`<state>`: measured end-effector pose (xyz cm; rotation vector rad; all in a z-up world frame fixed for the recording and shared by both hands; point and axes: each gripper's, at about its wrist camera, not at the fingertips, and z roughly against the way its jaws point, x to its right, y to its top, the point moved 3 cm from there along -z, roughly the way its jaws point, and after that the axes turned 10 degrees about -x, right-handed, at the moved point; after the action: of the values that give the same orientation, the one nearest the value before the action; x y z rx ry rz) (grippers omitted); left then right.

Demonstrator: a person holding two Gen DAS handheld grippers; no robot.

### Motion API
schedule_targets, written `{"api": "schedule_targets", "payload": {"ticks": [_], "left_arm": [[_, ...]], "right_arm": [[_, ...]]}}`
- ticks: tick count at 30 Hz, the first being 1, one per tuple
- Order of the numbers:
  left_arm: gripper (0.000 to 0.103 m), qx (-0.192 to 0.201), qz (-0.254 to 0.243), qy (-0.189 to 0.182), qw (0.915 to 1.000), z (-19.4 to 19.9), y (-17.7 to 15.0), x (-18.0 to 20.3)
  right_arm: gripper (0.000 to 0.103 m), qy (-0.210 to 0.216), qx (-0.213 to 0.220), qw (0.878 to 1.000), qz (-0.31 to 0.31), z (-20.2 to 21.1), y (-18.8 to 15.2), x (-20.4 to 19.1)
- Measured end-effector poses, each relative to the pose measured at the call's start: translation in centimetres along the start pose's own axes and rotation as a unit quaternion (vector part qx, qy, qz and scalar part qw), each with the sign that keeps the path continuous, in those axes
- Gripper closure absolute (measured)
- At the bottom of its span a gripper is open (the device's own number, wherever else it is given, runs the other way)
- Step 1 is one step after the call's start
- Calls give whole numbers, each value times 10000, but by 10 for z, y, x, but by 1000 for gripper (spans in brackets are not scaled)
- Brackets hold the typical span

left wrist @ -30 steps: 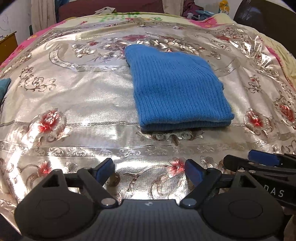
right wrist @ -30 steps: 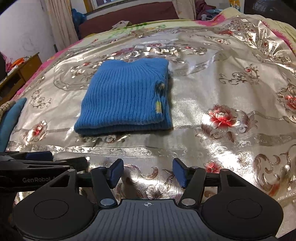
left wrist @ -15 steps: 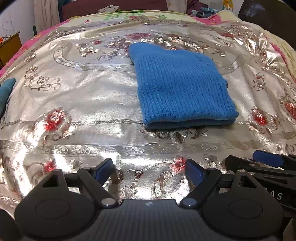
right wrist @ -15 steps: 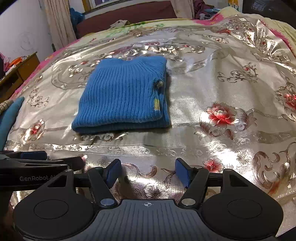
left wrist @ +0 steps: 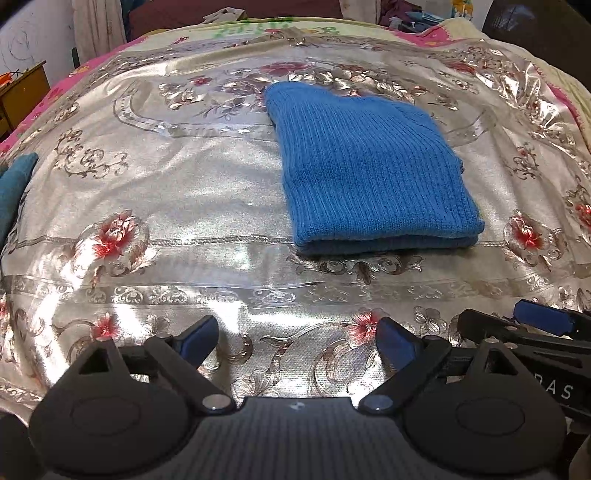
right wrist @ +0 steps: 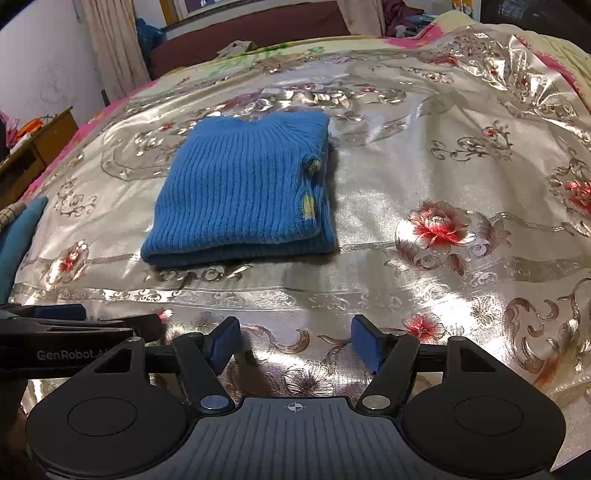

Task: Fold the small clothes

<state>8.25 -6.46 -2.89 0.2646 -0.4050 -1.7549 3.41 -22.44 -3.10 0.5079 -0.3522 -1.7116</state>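
A small blue knitted sweater (left wrist: pixel 365 173) lies folded into a thick rectangle on the shiny flowered bedcover (left wrist: pixel 155 192). The right wrist view shows the same sweater (right wrist: pixel 240 195) with a yellow mark near its right edge. My left gripper (left wrist: pixel 297 338) hovers over the cover well short of the sweater, its jaws opening with nothing between them. My right gripper (right wrist: pixel 295 341) is also near the front edge, jaws opening and empty. Each gripper shows at the side of the other's view: the right gripper (left wrist: pixel 517 325) and the left gripper (right wrist: pixel 92 321).
A teal cloth (left wrist: pixel 13 188) lies at the cover's left edge, also seen as the teal cloth (right wrist: pixel 18 236). A wooden cabinet (right wrist: pixel 33 155) stands at the far left. A dark headboard (right wrist: pixel 251 33) and curtain (right wrist: pixel 114 44) are behind the bed.
Both grippers' jaws have spread a little wider. The sweater lies as before; the left view has tipped slightly.
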Motion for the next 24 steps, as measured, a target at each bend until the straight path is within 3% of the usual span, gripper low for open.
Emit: {"api": "schedule_targets", "payload": {"ticks": [24], "left_arm": [[7,83,-100,250,9996,3,0,4]], "right_arm": [[33,-29,-4,10000,-12,0,-1,1]]}}
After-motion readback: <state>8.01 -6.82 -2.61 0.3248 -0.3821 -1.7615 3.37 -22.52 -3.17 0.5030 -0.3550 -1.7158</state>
